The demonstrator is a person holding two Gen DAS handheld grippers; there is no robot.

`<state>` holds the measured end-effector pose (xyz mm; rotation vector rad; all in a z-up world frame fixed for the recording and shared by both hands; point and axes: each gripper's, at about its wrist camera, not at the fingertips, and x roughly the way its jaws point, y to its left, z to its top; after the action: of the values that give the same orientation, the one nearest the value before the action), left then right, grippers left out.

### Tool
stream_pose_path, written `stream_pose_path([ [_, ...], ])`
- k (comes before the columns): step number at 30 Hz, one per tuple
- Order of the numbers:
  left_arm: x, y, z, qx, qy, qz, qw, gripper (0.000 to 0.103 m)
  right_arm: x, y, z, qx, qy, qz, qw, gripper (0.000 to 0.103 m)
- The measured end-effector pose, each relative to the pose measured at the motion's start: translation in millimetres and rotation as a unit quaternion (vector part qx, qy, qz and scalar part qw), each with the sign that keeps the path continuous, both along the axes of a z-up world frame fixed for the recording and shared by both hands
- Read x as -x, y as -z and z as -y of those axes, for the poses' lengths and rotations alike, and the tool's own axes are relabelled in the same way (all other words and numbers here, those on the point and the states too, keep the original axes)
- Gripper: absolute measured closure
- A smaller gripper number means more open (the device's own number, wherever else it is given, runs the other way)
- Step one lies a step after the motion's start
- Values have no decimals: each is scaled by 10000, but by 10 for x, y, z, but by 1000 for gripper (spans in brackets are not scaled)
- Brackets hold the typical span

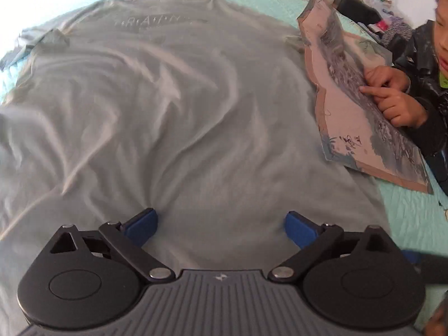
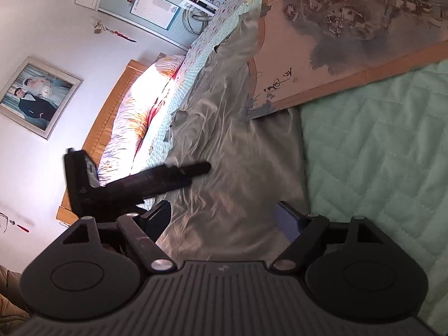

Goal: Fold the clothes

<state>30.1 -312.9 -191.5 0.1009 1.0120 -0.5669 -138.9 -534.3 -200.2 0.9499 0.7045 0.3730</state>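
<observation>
The wrinkly grey cotton T-shirt [image 1: 179, 106] lies flat on the mint quilted bedspread [image 2: 378, 154], ready to fold. I hold my left gripper [image 1: 221, 228] and right gripper [image 2: 224, 218] spread wide over its bottom hem, pinching nothing yet.

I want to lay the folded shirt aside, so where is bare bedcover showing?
Bare quilt lies on the shirt's right, below the picture board. A thin strip runs past the collar at the top. The upper right is crowded: the board overlaps the shirt's edge and a person's hand rests on it.
</observation>
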Motion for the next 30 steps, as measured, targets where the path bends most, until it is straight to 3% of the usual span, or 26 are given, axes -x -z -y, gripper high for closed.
stream_pose_path([
  [4, -57, -105, -72, 616, 42, -81, 9981, 7, -114, -264, -4, -64, -123, 646, 9978, 19],
  [9, -246, -246, -177, 677, -529, 489, 9951, 6, -473, -119, -35, 171, -125, 134, 9997, 19],
  [11, -393, -79, -148, 441, -563, 22, 9974, 6, -555, -26, -64, 307, -101, -161, 9993, 19],
  [15, -404, -44, -202, 599, -500, -31, 9969, 5, -609, -142, -167, 590, -151, 90, 9981, 19],
  [18, -427, -67, -199, 715, -494, -108, 9962, 5, -786, -379, -355, 1202, -456, 385, 9910, 19],
  [20, -480, -121, -342, 959, -790, -137, 9922, 8, -943, -500, -495, 1637, -592, 470, 9836, 19],
  [25, -509, -315, -520, 900, -1162, 381, 9884, 7, -1132, -612, -777, 2069, -621, 480, 9752, 19],
  [27, -499, -285, -554, 760, -1159, 265, 9900, 7, -1077, -605, -894, 2020, -517, 533, 9766, 19],
  [30, -401, -241, -650, 523, -1112, 243, 9921, 8, -831, -546, -1091, 2013, 156, 601, 9776, 19],
])
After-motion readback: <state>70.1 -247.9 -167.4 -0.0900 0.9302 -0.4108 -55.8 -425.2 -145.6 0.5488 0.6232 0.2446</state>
